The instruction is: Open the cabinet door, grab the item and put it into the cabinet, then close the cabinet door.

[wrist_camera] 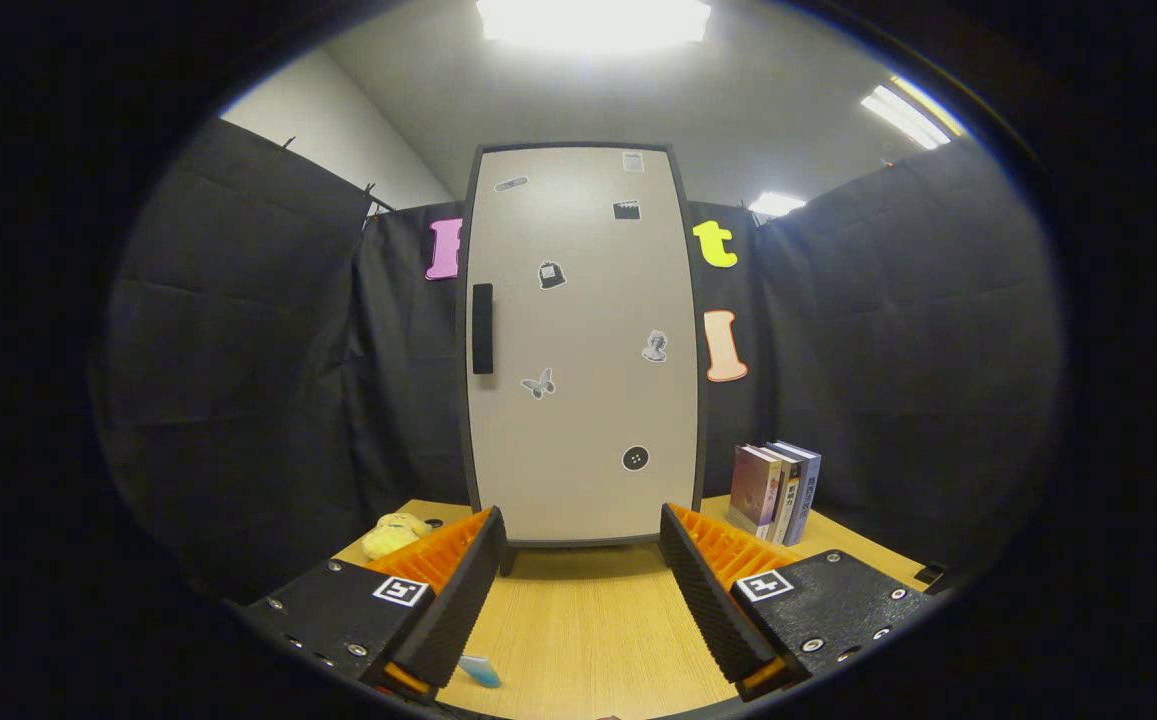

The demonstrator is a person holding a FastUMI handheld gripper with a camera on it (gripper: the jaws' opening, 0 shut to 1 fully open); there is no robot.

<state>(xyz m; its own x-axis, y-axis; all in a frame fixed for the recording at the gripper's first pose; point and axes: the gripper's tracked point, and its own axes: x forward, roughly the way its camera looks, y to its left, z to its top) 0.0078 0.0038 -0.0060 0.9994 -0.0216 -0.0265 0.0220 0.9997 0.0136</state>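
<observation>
Cabinet (583,345), tall and pale with a dark frame, stood upright at the far side of the wooden bench (578,620), its door shut flush and its inside hidden. A dark vertical handle (482,328) sat on the door's left edge, and several small stickers dotted the panel, too small to make out. The tool (583,535) hung released, its two fingers spread wide with nothing between them, their tips just short of the cabinet's foot. A yellow plush toy (393,534) lay on the bench left of the cabinet, partly cut off behind the left finger. Right of the cabinet, a short row of books (776,492) stood upright, close to the right finger. A small light-blue object (479,670) lay on the near bench by the left finger's base, mostly hidden and hard to identify.
</observation>
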